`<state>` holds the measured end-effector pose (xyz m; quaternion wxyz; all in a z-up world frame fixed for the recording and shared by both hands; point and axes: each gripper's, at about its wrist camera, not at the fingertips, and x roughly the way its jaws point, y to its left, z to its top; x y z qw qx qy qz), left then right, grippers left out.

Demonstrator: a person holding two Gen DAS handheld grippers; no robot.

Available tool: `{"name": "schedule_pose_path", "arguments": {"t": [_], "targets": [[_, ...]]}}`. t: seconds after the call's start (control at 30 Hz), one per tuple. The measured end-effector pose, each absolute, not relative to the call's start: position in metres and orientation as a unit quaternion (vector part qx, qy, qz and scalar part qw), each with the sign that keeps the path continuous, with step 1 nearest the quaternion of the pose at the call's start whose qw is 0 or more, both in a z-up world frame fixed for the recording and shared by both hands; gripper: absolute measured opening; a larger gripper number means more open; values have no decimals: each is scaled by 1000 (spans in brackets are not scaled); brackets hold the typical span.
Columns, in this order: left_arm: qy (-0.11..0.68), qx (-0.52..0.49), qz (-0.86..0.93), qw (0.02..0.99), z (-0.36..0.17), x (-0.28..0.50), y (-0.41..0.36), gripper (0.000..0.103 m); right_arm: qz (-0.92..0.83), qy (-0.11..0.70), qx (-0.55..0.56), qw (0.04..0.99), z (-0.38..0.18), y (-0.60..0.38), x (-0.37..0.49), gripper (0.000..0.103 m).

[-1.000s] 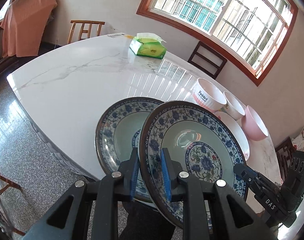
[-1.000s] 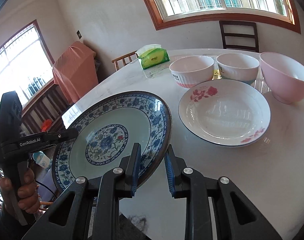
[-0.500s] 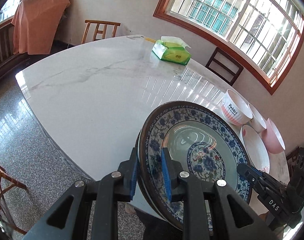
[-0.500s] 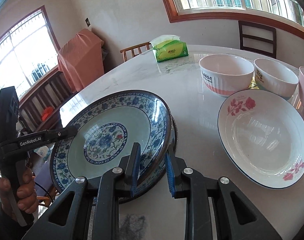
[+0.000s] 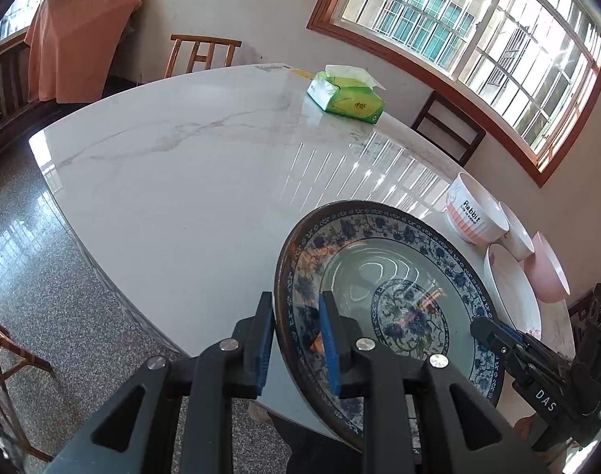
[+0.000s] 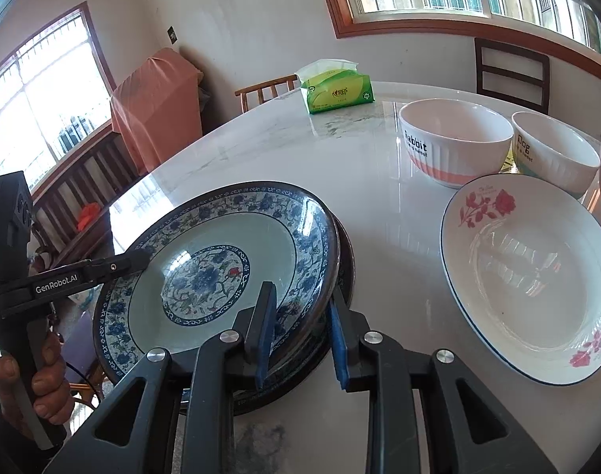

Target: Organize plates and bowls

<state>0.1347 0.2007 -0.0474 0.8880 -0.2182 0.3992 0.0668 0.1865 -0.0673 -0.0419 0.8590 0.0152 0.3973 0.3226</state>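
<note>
we had both grippers, left (image 5: 294, 345) & right (image 6: 300, 335), clamped on the blue floral plate (image 6: 221, 272); bowls (image 6: 454, 140) read "rabbit", "dog".

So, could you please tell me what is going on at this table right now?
A person is stacking two matching blue-patterned plates. The left tongs and right tongs each straddle the rim of the top plate, which sits over the lower plate on the marble table. The rose plate, the Rabbit bowl and the Dog bowl wait nearby.
</note>
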Motion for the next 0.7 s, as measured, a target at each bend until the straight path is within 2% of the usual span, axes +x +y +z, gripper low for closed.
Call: {"name": "schedule_pose_path", "arguments": {"t": [0.4, 0.57, 0.7], "targets": [[375, -187, 86, 904, -40, 132, 197, 23, 319, 391, 6, 863, -41, -59, 186, 34], [381, -189, 81, 901, -43, 134, 196, 23, 315, 375, -14, 872, -40, -53, 180, 48], [391, -192, 78, 897, -49, 135, 195, 23, 311, 367, -33, 876, -40, -46, 177, 55]]}}
